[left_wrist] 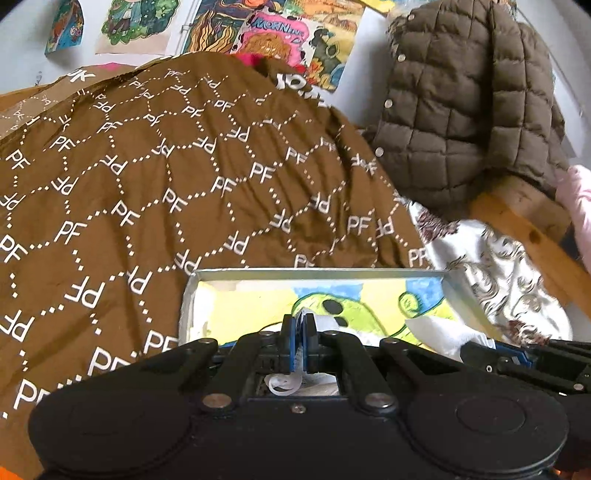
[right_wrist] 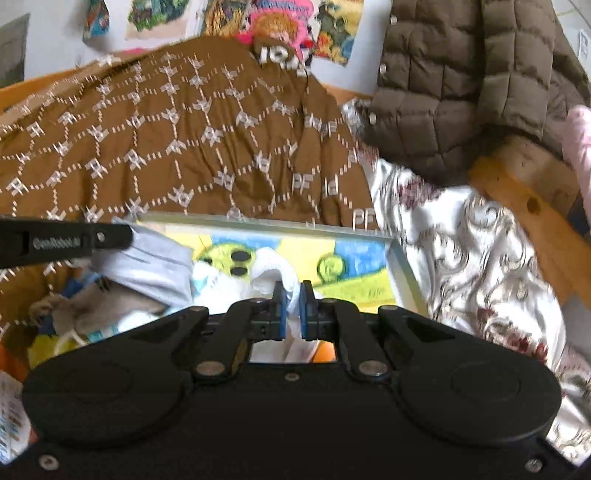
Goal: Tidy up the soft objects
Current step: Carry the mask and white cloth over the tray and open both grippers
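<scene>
The shallow grey-rimmed box [left_wrist: 448,275] with a yellow, green and blue cartoon drawing on its bottom serves as the landmark here; it lies on the bed, and both grippers hover at its near edge.

The left gripper [left_wrist: 303,334] has its blue pads pressed together on a thin white strip of fabric [left_wrist: 283,384], which curls out behind the fingers. In the right wrist view this same gripper reaches in from the left of the box, and a pale grey-white cloth [right_wrist: 147,258] bunches at its tip.

The right gripper [right_wrist: 292,306] is also pinched closed, with a fold of white cloth [right_wrist: 273,269] caught between its pads; the cloth rises ahead of the fingers over the box's drawing and hangs down behind them. From the left wrist view the right gripper's tip comes in at the right of the box, with the same white cloth [left_wrist: 439,332] at its end.

Beyond the box's far rim spreads a brown blanket [left_wrist: 166,177] printed with white "PF" letters and dotted hexagons. To the right of the box lies a white sheet with dark floral swirls [left_wrist: 502,273]. Farther right and beyond that, a quilted brown jacket [left_wrist: 454,107] hangs over a wooden bed frame [left_wrist: 524,218]. Colourful posters [left_wrist: 280,33] cover the wall behind the blanket.
</scene>
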Available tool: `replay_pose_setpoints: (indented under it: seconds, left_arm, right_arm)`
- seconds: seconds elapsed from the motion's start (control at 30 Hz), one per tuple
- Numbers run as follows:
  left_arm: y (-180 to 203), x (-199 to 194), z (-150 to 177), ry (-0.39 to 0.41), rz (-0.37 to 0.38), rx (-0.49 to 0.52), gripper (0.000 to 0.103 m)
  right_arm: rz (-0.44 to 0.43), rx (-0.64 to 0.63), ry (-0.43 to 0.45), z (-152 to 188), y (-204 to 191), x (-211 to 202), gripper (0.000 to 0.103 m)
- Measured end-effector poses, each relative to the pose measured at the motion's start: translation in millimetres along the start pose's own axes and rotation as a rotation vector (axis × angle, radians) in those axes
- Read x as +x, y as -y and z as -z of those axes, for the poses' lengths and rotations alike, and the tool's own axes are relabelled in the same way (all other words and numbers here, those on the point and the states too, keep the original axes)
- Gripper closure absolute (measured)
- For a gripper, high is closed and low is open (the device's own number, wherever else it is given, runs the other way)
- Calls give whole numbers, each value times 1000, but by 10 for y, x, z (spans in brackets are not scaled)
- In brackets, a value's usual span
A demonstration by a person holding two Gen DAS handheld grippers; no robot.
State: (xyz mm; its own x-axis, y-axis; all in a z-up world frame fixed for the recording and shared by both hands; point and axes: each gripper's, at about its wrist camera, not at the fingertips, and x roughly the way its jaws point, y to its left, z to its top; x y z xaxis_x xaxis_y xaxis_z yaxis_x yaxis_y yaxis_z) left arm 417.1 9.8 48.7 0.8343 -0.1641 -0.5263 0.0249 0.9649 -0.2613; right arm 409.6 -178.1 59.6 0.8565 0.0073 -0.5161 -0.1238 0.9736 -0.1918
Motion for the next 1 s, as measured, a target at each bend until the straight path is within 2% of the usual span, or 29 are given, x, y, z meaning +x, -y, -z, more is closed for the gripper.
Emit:
replay_pose_setpoints:
  seconds: [0.3,0.5,0.83,1.0]
  left_arm:
    - [-95,74,143,-39,-38,57,100]
    - [-79,102,181,-66,-31,92,100]
    - [-84,62,211,-71,-33,104,98]
    - [-93,26,211,-72,-33,100,93]
  right_arm:
    - [-20,18,-89,246,-137,365,101]
    - [-58,17,-111,186,-305,573,101]
    - [-68,43,-101,117,-353,537,98]
    - [-97,69,-112,176,-294,551,96]
